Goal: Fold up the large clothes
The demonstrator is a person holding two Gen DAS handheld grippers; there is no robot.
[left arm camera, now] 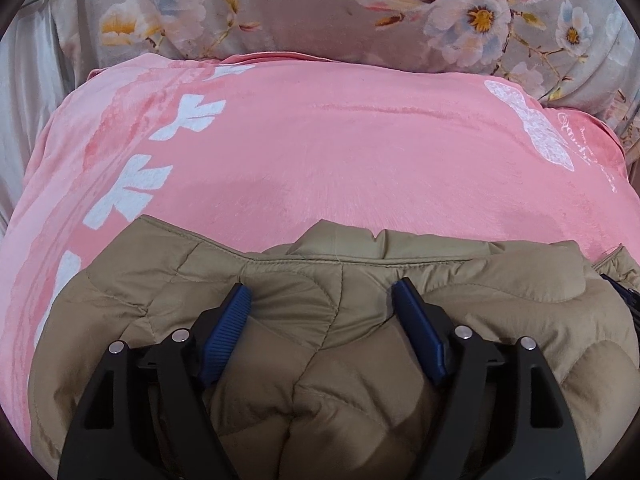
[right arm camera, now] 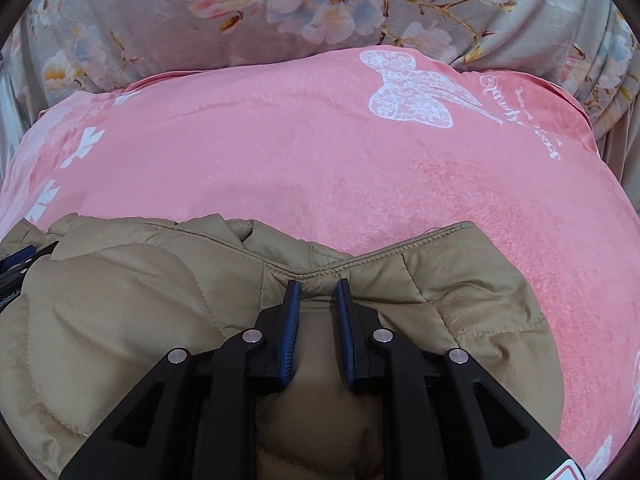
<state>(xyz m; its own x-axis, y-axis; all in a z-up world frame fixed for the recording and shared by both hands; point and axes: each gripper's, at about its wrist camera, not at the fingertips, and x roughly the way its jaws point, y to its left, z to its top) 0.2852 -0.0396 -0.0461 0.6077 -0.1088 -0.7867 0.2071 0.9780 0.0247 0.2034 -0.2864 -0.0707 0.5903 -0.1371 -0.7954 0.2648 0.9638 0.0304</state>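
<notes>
Tan quilted jacket lies on the near part of the pink blanket, where your left tongs stand apart over it and your right tongs nearly pinch its far hem, likely to fold.

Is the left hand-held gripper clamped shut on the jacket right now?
No. In the left wrist view, the left hand-held gripper has its jaws spread wide apart over the tan quilted jacket, pinching no fabric.

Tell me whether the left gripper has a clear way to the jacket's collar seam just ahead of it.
Probably yes. The left gripper is open over the tan jacket, and the collar seam lies just past its fingertips with nothing between.
</notes>
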